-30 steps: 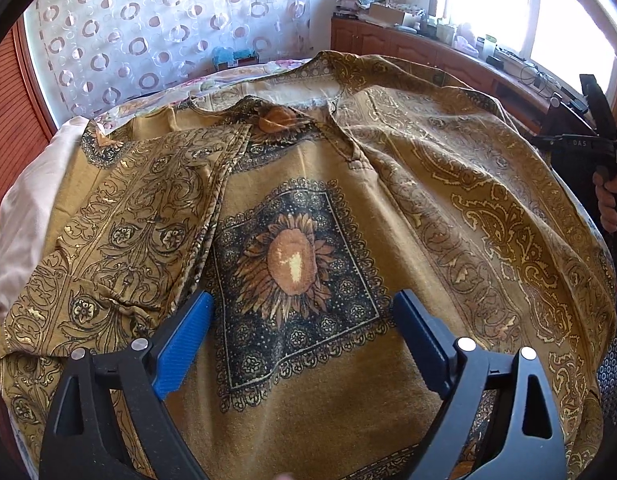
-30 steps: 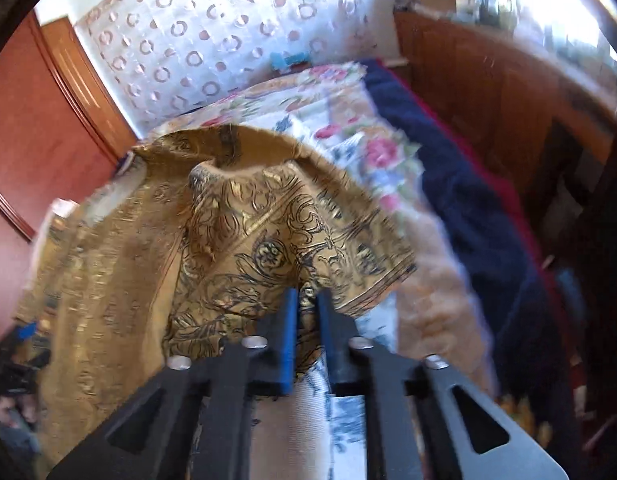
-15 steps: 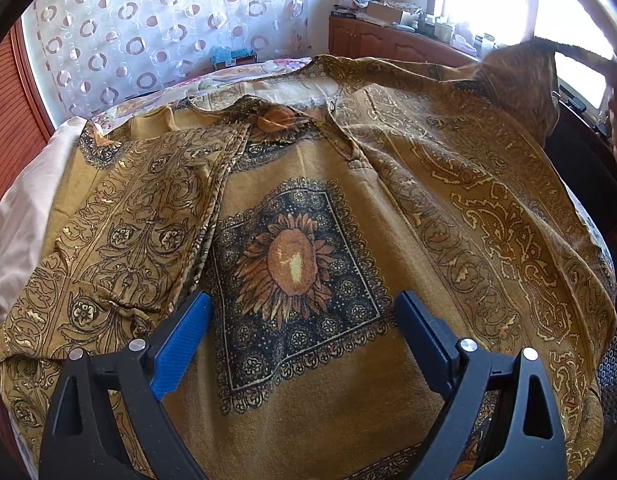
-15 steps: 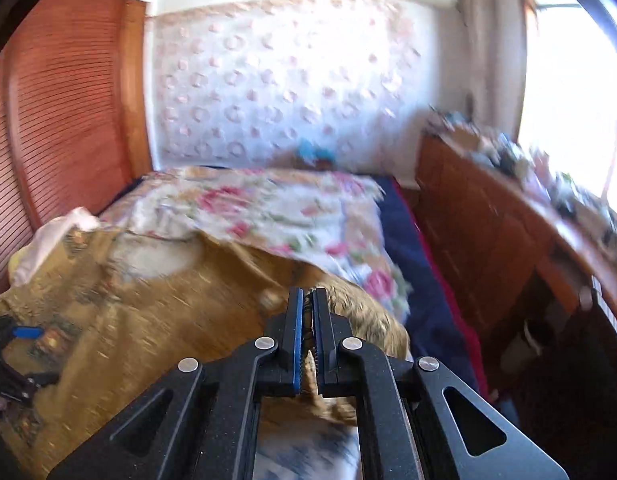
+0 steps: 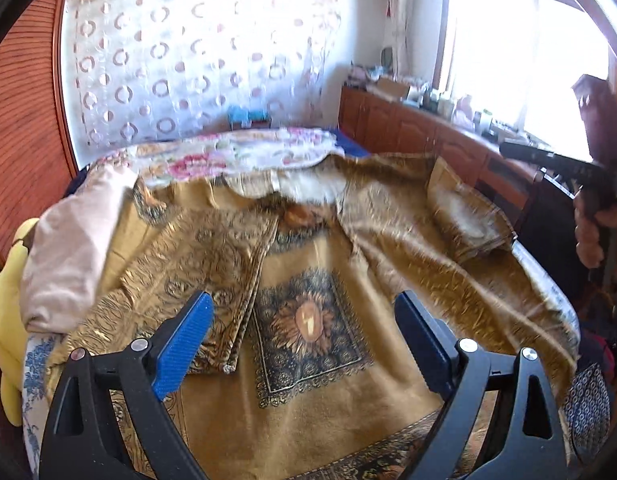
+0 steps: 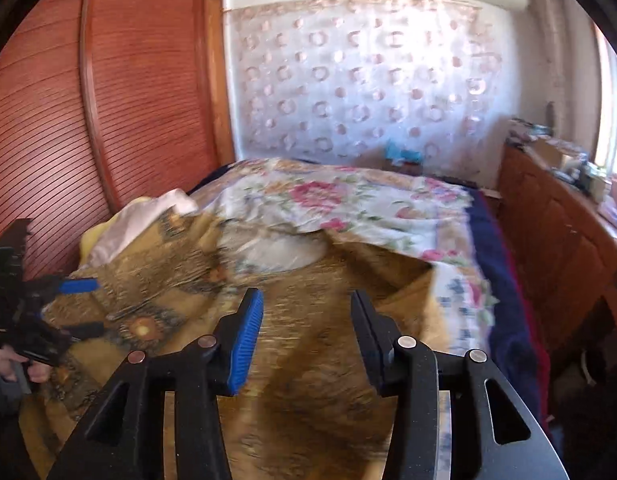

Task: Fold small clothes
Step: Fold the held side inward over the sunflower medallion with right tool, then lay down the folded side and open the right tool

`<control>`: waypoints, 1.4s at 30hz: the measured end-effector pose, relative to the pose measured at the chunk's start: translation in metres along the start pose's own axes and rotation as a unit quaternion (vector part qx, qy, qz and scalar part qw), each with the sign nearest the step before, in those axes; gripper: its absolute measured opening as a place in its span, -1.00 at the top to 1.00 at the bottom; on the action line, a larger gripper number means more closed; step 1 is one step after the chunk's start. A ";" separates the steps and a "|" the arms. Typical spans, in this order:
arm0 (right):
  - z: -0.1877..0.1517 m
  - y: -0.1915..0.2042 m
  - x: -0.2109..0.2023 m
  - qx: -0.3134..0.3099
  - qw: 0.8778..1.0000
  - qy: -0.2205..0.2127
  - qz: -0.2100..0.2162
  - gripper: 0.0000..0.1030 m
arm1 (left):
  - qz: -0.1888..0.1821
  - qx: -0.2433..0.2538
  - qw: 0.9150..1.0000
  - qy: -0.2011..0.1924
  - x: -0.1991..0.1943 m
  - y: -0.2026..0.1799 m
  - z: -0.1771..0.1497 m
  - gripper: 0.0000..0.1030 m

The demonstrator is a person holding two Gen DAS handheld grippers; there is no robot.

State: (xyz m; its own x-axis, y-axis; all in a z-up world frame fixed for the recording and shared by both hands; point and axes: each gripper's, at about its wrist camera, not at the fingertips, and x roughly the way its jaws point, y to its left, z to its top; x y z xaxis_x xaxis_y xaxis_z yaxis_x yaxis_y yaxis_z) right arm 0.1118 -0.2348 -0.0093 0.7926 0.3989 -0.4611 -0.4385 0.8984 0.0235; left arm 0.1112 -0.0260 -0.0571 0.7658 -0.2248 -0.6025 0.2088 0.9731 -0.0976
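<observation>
The bed [image 6: 504,276] carries a floral quilt [image 6: 348,204] with a dark blue border, set between a slatted wooden wardrobe [image 6: 88,112] and a wooden cabinet [image 6: 556,240] under the window. A white curtain [image 5: 196,64] with ring patterns covers the far wall. The gold patterned garment [image 5: 320,280] lies spread on the bed, sunflower panel upward, one sleeve folded inward. The left gripper [image 5: 304,344] and right gripper [image 6: 306,344] hover above it, fingers spread, holding nothing.
</observation>
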 end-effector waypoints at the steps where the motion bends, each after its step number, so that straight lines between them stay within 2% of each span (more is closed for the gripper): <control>1: -0.002 -0.009 -0.005 0.011 1.000 -0.001 -0.007 0.08 | -0.002 0.000 1.000 -0.004 -0.004 -0.002 0.000 -0.81; 4: -0.010 -0.018 0.002 0.028 0.999 0.019 -0.043 0.08 | -0.007 0.001 1.000 -0.012 -0.008 -0.007 0.001 -0.81; 12: -0.044 -0.023 0.042 0.069 0.991 0.109 -0.031 0.08 | -0.015 0.015 1.000 -0.011 -0.006 -0.017 0.001 -0.81; 15: -0.035 -0.029 0.069 0.070 0.986 0.140 -0.053 0.10 | -0.013 0.017 1.000 -0.010 -0.007 -0.018 -0.001 -0.81; 16: -0.035 -0.031 0.073 0.074 0.985 0.145 -0.056 0.33 | -0.013 0.017 1.000 -0.010 -0.007 -0.018 -0.002 -0.81; 17: -0.034 -0.032 0.077 0.077 0.985 0.147 -0.053 0.65 | -0.012 0.017 1.000 -0.009 -0.008 -0.017 -0.003 -0.81; 18: -0.026 -0.030 0.082 0.077 0.985 0.147 -0.048 0.85 | -0.012 0.016 1.000 -0.008 -0.008 -0.016 -0.003 -0.81; 19: -0.022 -0.030 0.082 0.078 0.986 0.145 -0.034 0.92 | -0.011 0.014 1.000 -0.008 -0.008 -0.015 -0.004 -0.81; 23: -0.009 -0.035 0.068 0.076 0.990 0.117 -0.010 0.95 | -0.012 0.004 1.000 -0.010 -0.008 -0.010 -0.005 -0.81; 28: 0.027 -0.022 0.053 0.040 0.996 0.082 -0.015 0.95 | -0.010 -0.001 1.000 -0.011 -0.009 -0.007 -0.007 -0.81; 32: 0.056 -0.008 0.065 0.022 0.998 0.066 -0.005 0.98 | -0.008 -0.007 1.000 -0.011 -0.010 -0.001 -0.009 -0.81; 38: 0.097 0.031 0.107 -0.007 0.997 0.067 0.022 1.00 | -0.004 -0.021 1.000 -0.013 -0.013 0.010 -0.011 -0.81; 42: 0.087 0.036 0.116 -0.017 0.997 0.071 0.013 1.00 | -0.005 -0.027 1.000 -0.012 -0.015 0.017 -0.015 -0.81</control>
State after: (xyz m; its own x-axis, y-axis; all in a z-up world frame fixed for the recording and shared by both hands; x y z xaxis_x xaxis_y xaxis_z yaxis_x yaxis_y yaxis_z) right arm 0.2251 -0.1403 0.0151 0.7146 0.3897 -0.5810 -0.4739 0.8805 0.0077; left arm 0.0940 -0.0055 -0.0616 0.7788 -0.2341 -0.5819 0.1830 0.9722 -0.1462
